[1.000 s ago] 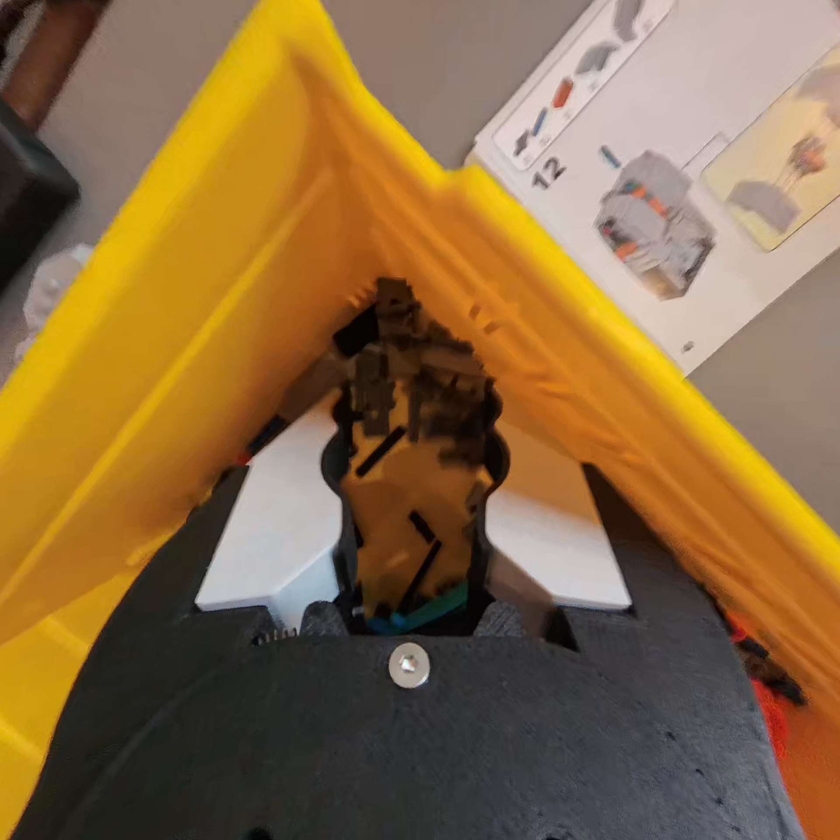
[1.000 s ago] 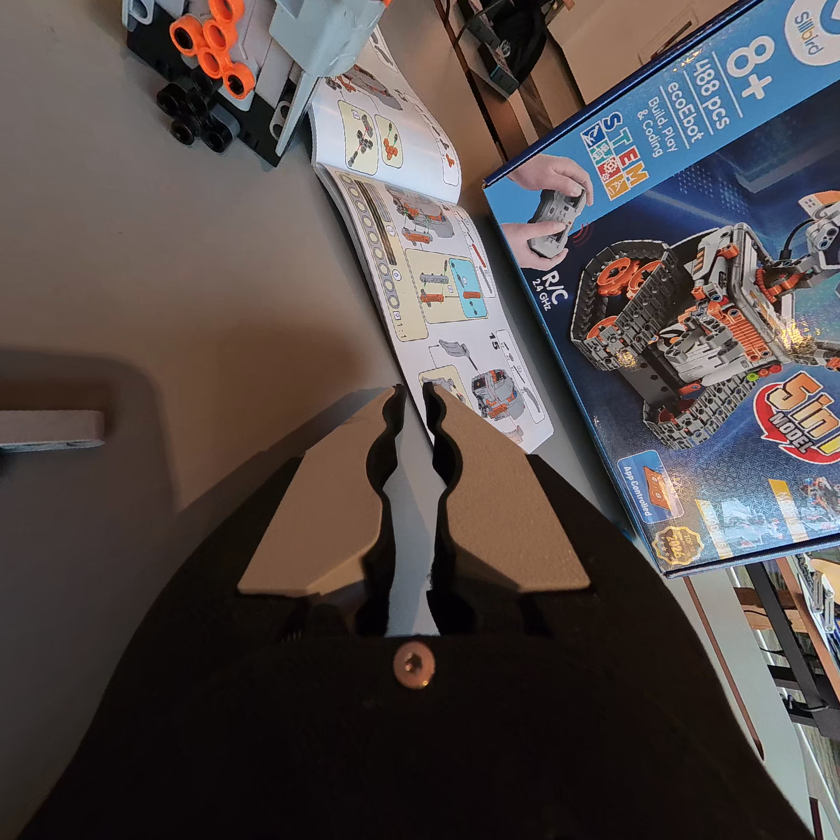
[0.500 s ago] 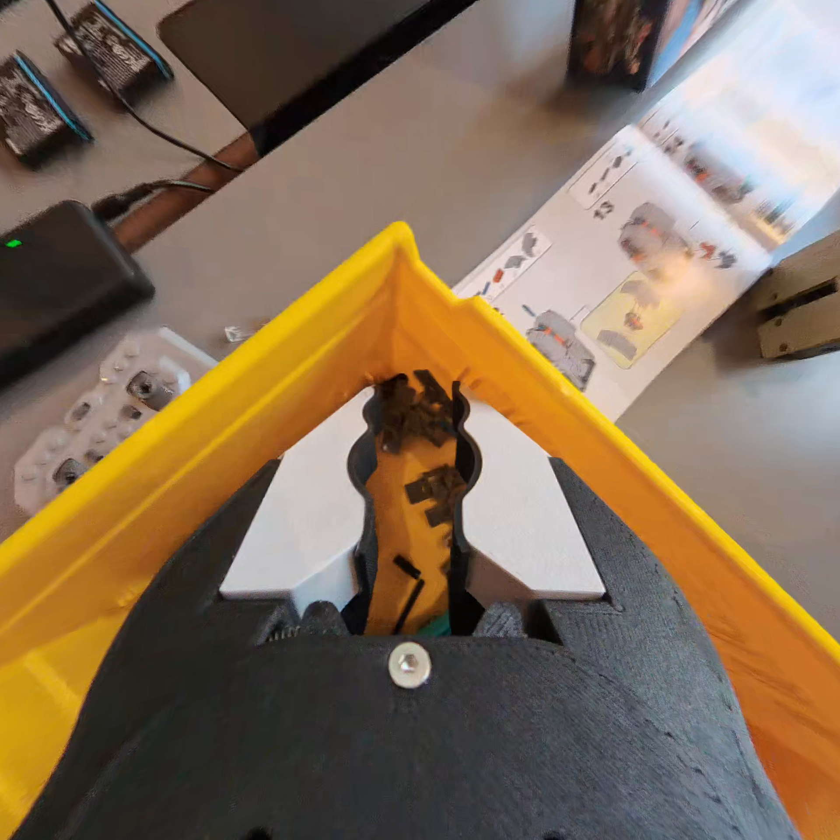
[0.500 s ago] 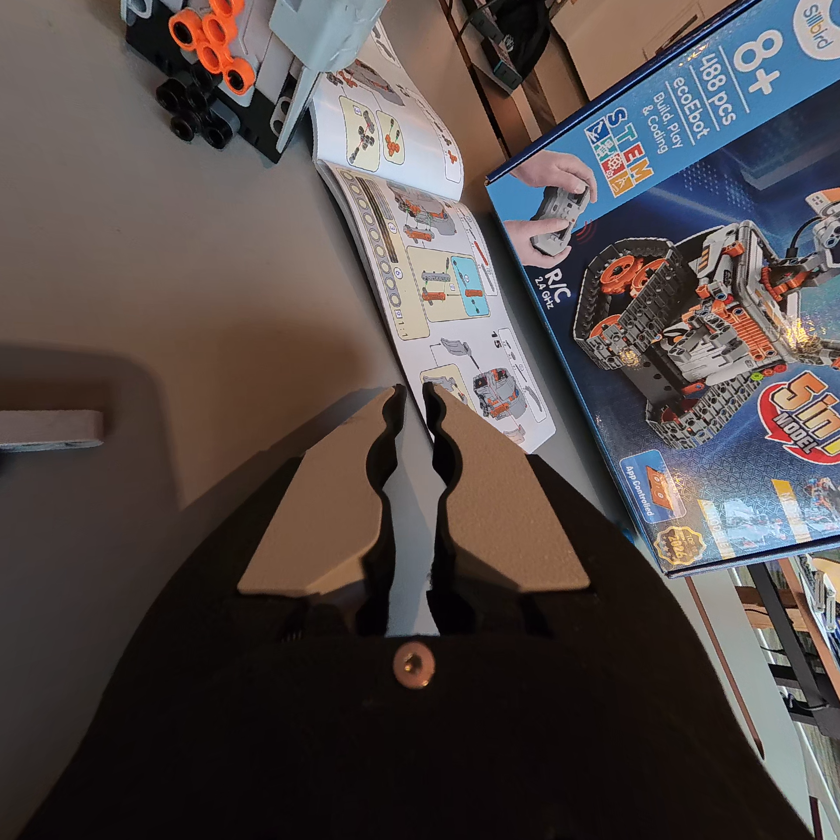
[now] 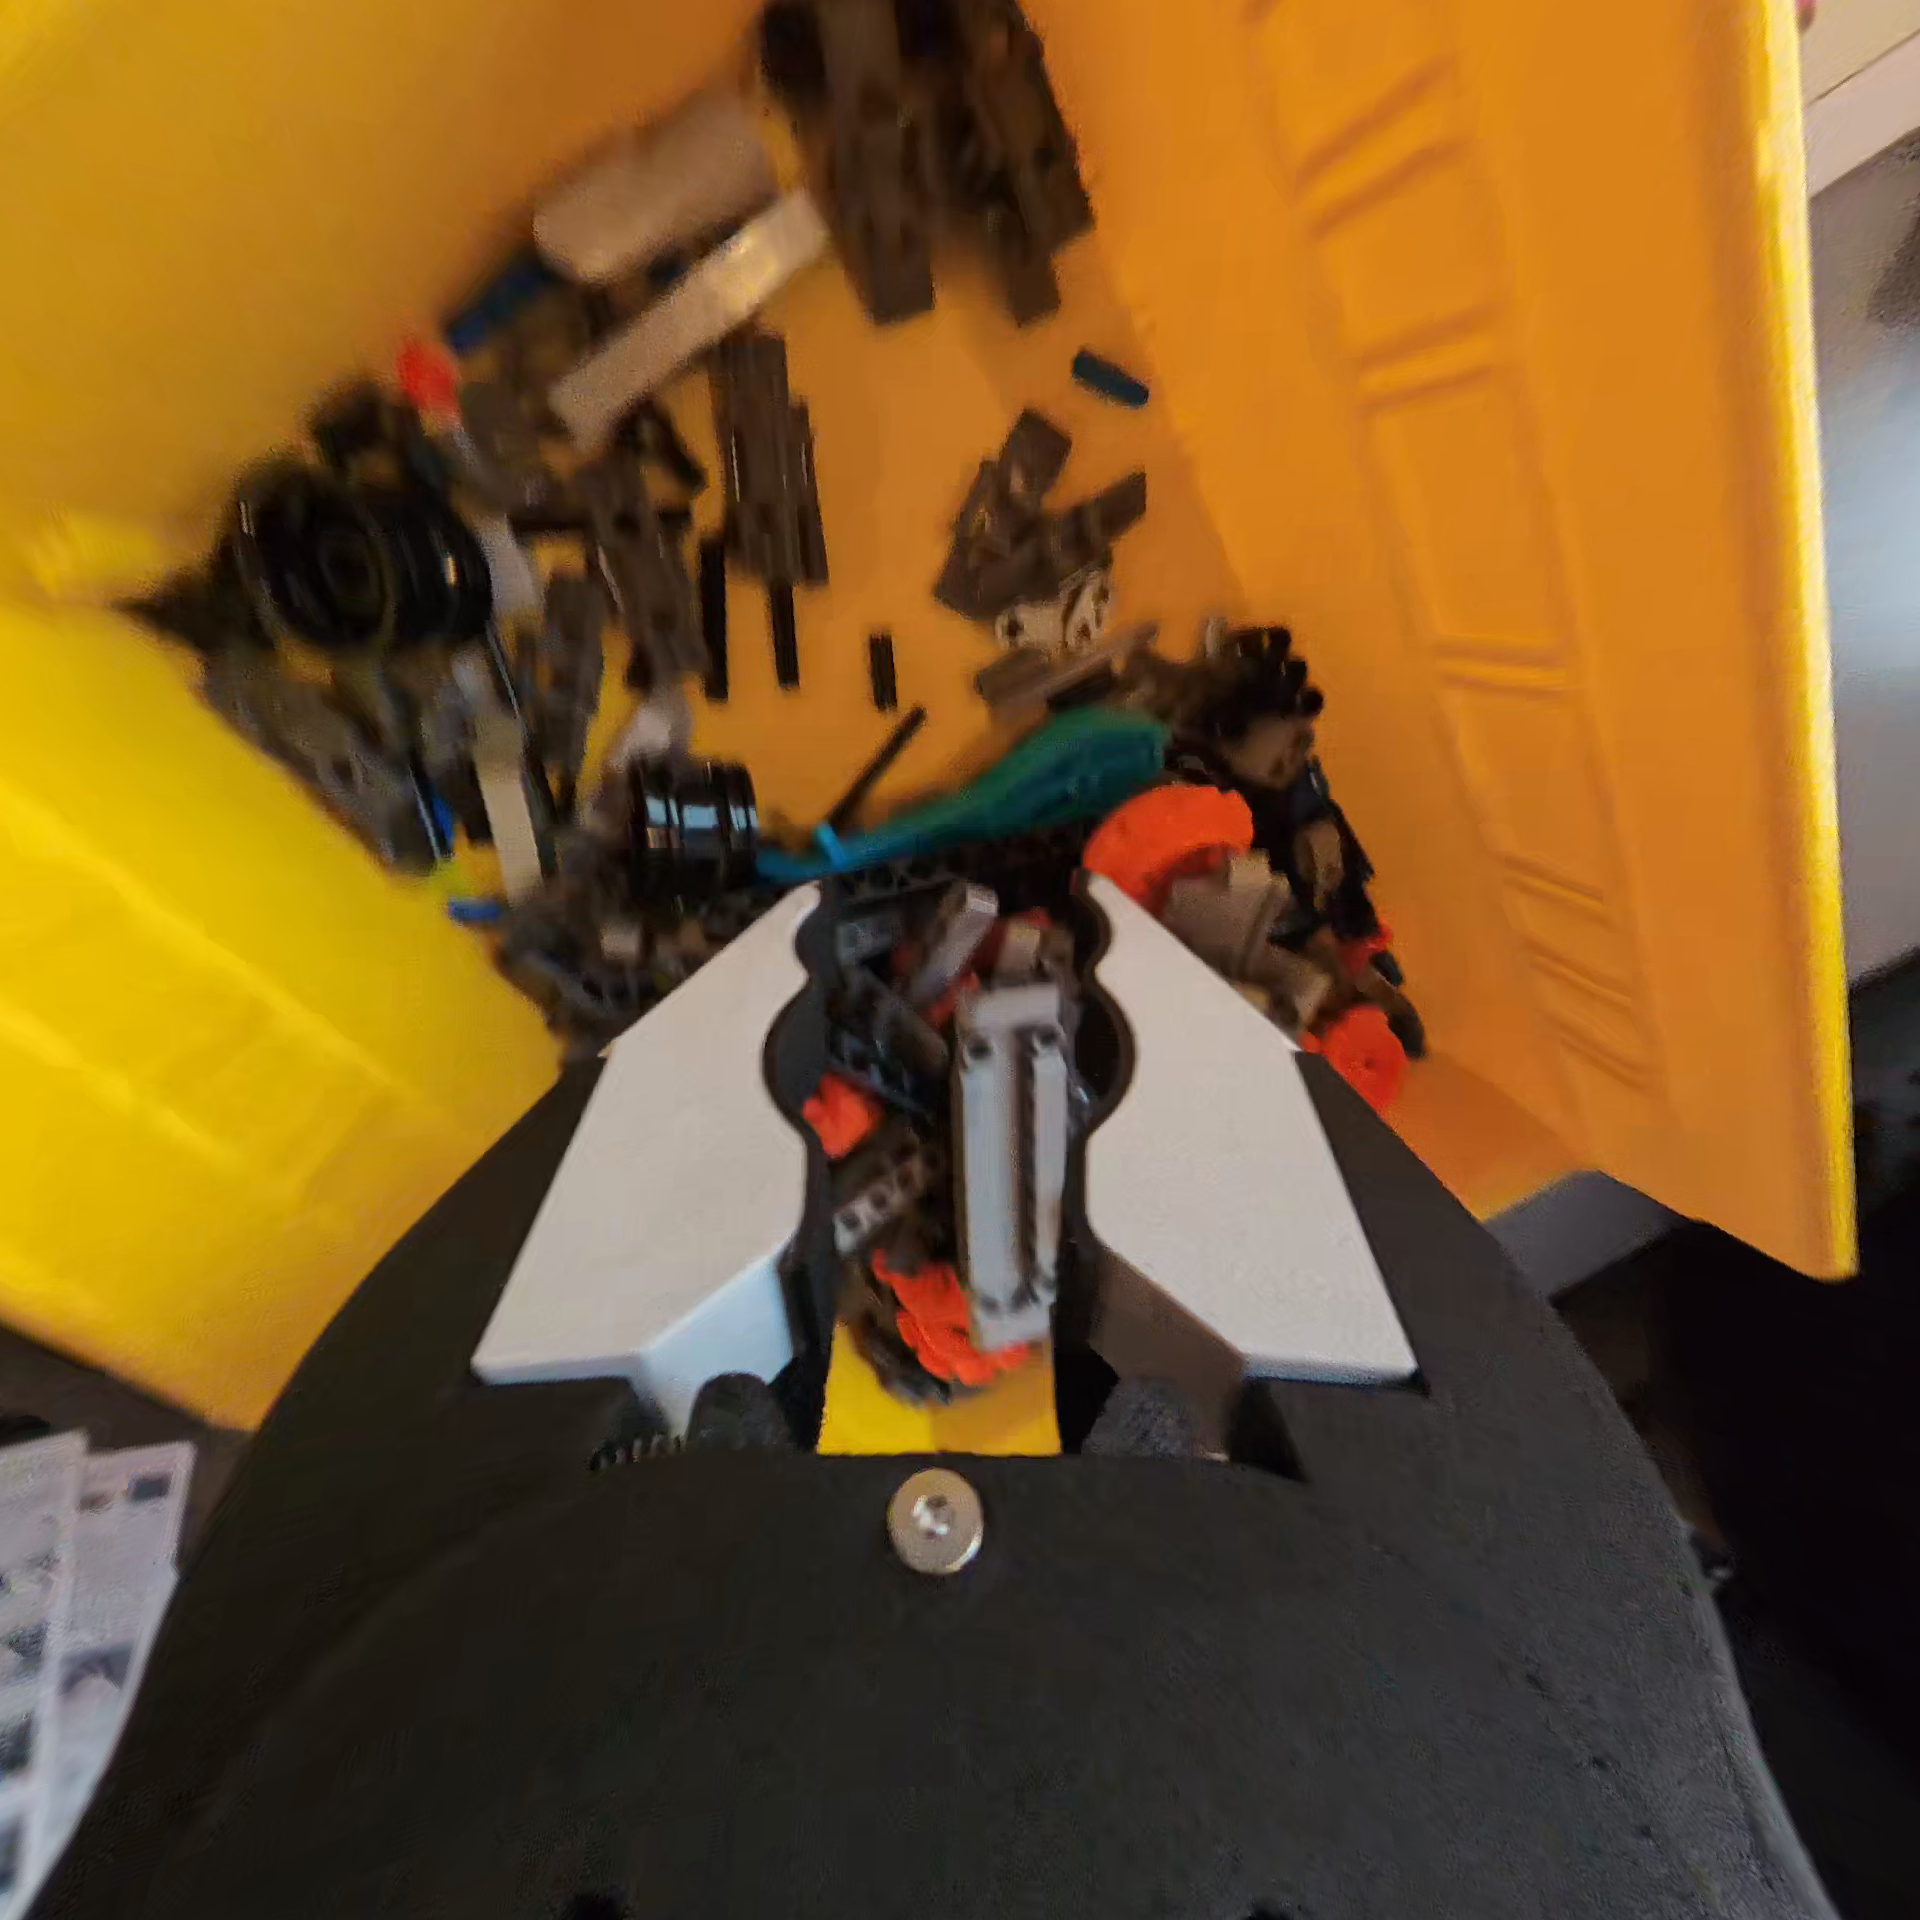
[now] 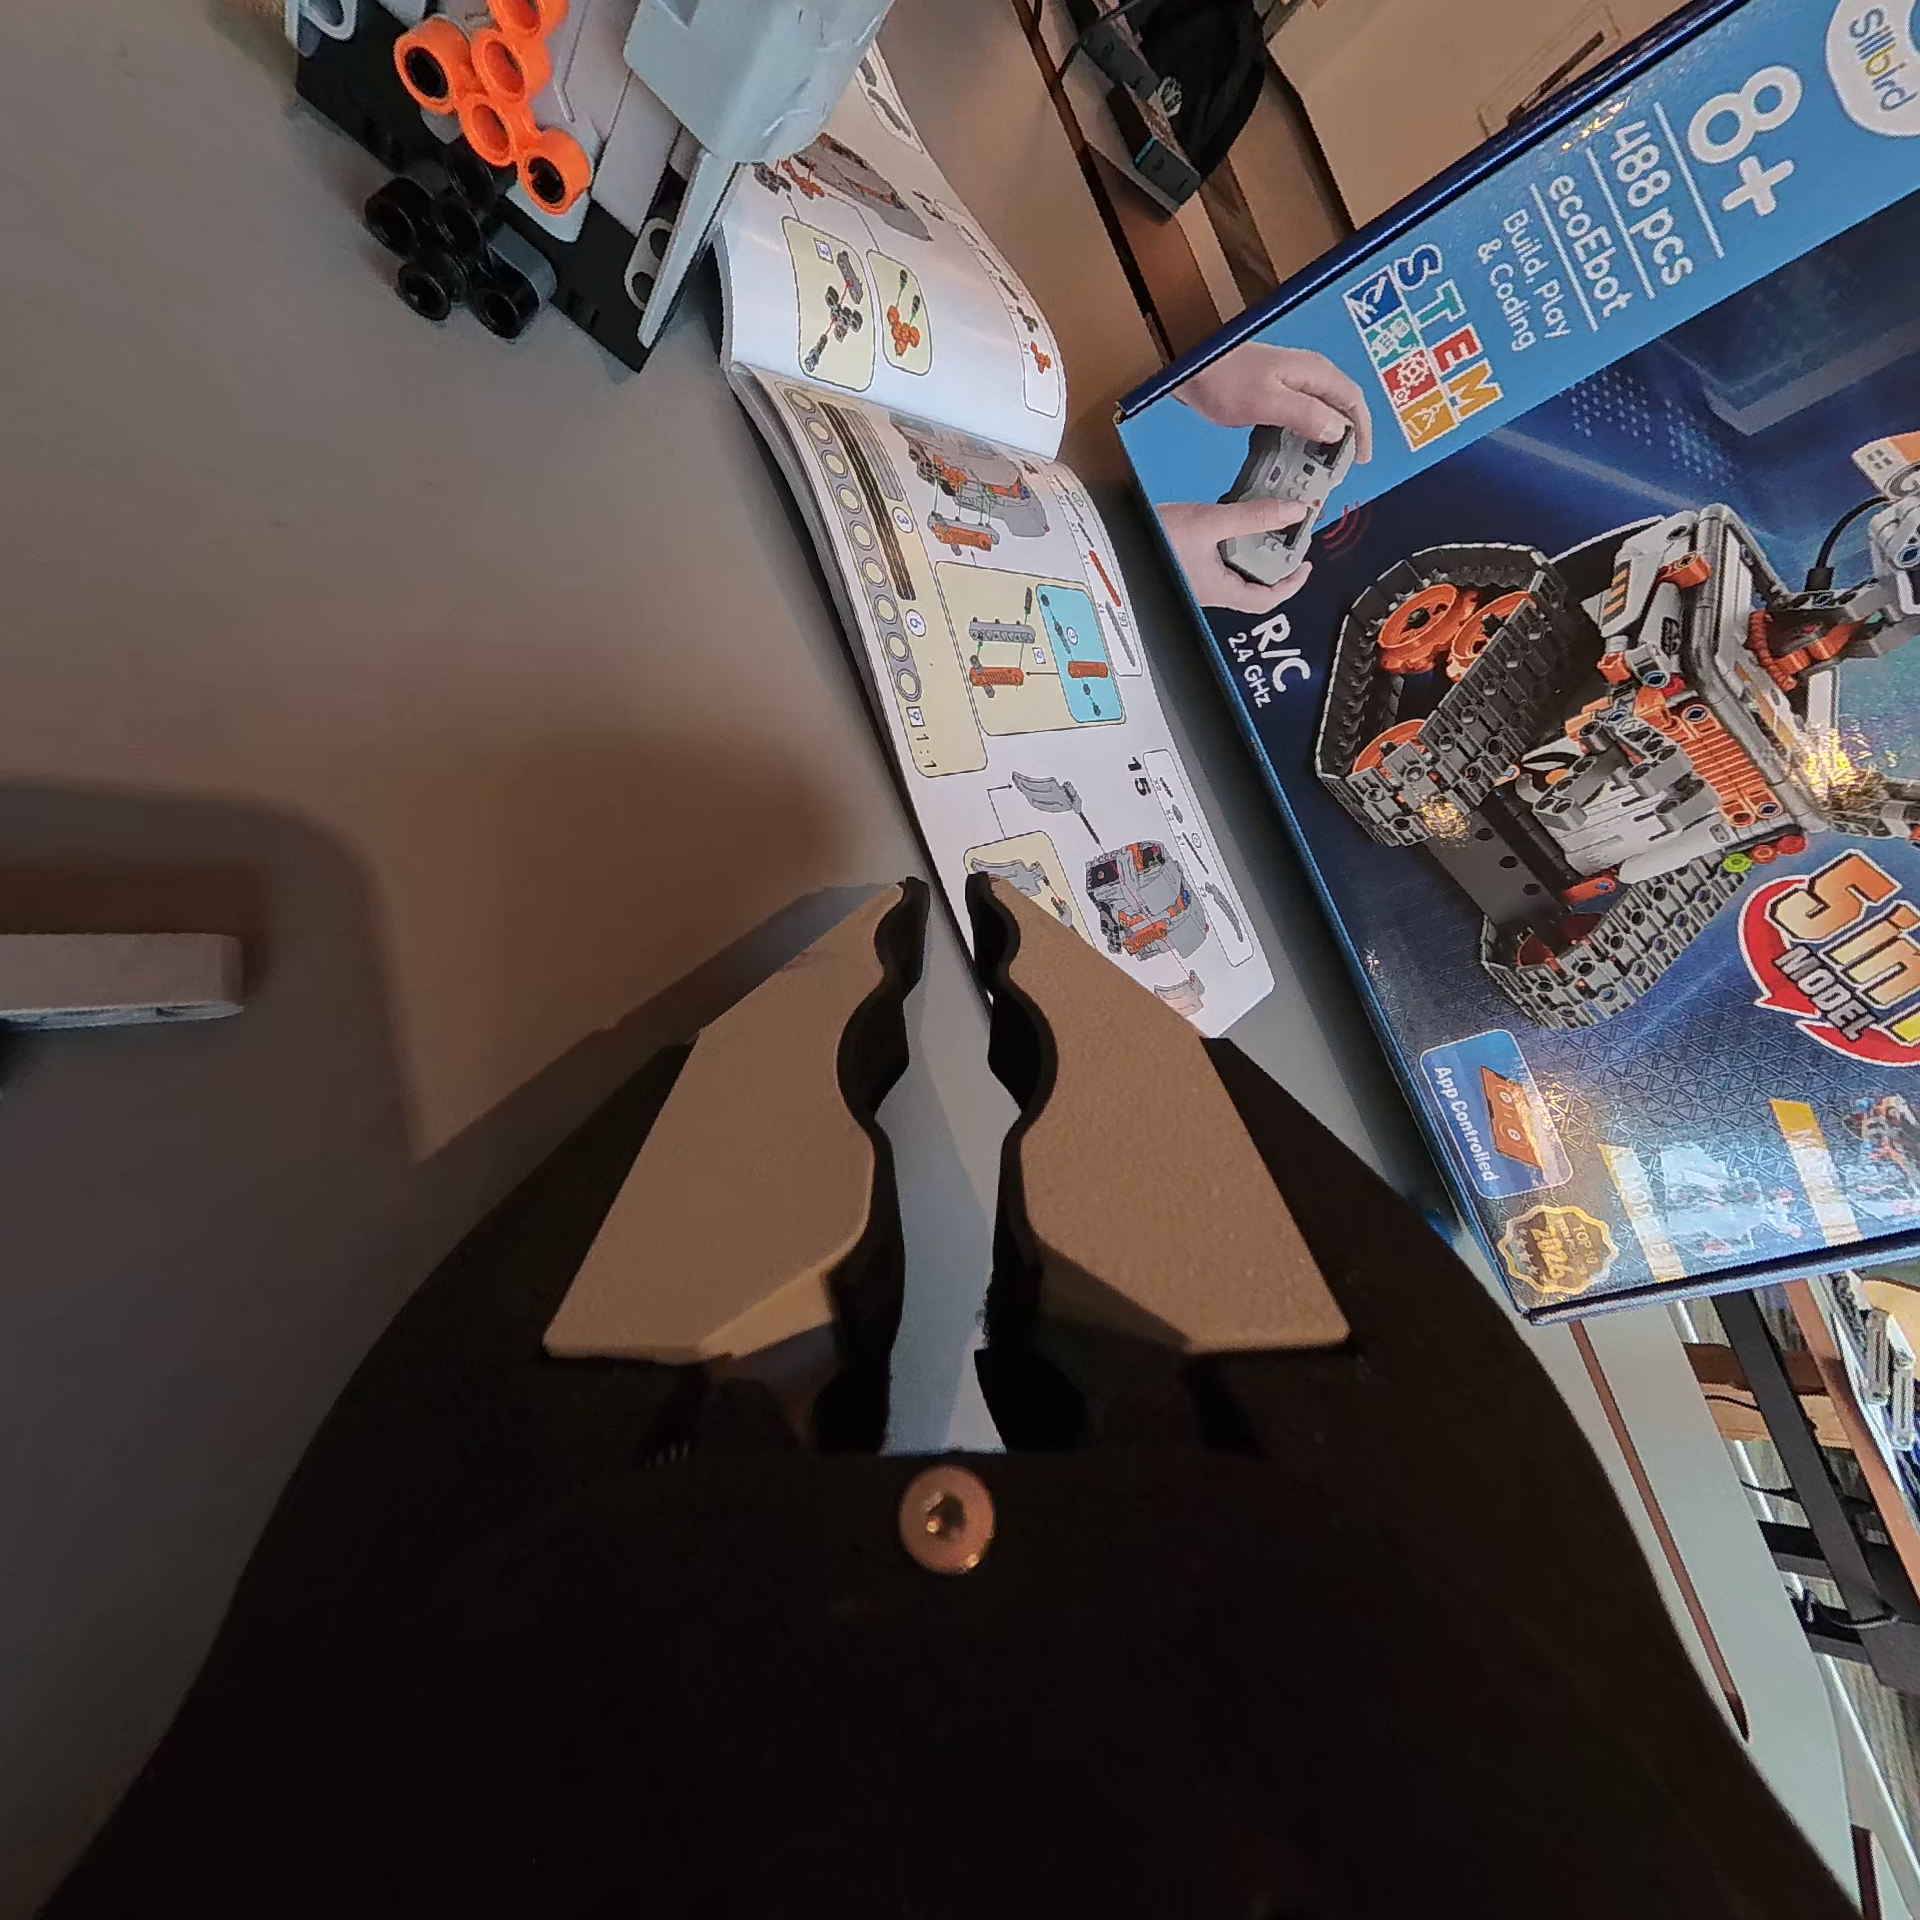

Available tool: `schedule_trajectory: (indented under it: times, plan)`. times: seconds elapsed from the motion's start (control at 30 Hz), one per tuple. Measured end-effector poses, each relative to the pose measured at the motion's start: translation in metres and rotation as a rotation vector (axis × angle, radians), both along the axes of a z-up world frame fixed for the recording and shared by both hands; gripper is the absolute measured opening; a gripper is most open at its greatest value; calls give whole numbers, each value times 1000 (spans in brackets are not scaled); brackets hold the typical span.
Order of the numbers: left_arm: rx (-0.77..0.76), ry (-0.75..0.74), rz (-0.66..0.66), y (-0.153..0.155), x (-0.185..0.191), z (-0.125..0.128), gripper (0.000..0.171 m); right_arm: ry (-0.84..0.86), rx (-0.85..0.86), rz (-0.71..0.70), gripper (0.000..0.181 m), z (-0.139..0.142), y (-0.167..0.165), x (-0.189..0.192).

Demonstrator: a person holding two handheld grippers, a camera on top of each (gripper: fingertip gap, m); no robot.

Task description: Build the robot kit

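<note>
My left gripper [image 5: 948, 888] is open and hangs low inside a yellow bin [image 5: 1455, 520], right over a heap of loose building parts. A long grey beam [image 5: 1008, 1143] lies in the heap between the jaws, close to the right finger; the blur hides whether they touch. Orange gears [image 5: 1164, 842], a teal cable bundle [image 5: 1018, 769] and black wheels [image 5: 696, 821] lie just past the fingertips. My right gripper [image 6: 948, 883] is shut and empty above the grey table, its tips at the edge of an open instruction booklet [image 6: 935, 582].
A blue toy box [image 6: 1610, 675] lies right of the booklet. A part-built grey, black and orange model [image 6: 582, 135] stands at the far left. A flat grey piece [image 6: 114, 977] pokes in at the left edge. Booklet pages [image 5: 73, 1558] show outside the bin. The grippers' ends are close to 45 centimeters from one another.
The left gripper has swung from the bin's far corner to the heap of parts inside it, and its jaws stand wider. The right gripper has not moved.
</note>
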State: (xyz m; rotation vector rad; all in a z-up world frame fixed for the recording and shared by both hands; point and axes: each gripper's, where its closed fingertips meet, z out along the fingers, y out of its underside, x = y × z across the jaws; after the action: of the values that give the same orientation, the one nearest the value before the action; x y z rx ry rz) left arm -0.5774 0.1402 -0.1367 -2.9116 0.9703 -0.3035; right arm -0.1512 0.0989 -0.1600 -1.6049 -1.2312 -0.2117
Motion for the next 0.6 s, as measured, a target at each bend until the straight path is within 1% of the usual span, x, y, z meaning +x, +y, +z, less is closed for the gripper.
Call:
schedule_trajectory:
  times: [0.03,0.1,0.17,0.2,0.3,0.33,0.43,0.47,0.57,0.6]
  plan:
    - [4,2,9,-5,0,5,56,0,0,0,8,0,0,0]
    - [17,59,-12,-12,-3,6,73,-1,1,1,7,0,0,0]
    - [-5,166,-37,-16,-8,-5,99,-2,1,1,7,0,0,0]
    - [-31,206,-52,-19,-8,-12,108,-2,0,2,7,0,0,0]
    - [-126,308,-88,-26,-7,-35,123,-2,-1,3,7,0,0,0]
    - [-150,321,-89,-27,-6,-39,127,-2,-2,3,7,0,0,0]
    - [-174,302,-102,-28,0,-42,122,0,-4,4,7,0,0,0]
    - [-173,289,-122,-28,3,-41,116,0,-4,4,7,0,-1,0]
    - [-141,263,-182,-25,8,-36,75,1,-5,5,7,0,-1,0]
    - [-138,251,-197,-26,9,-34,65,1,-5,6,7,0,-1,0]
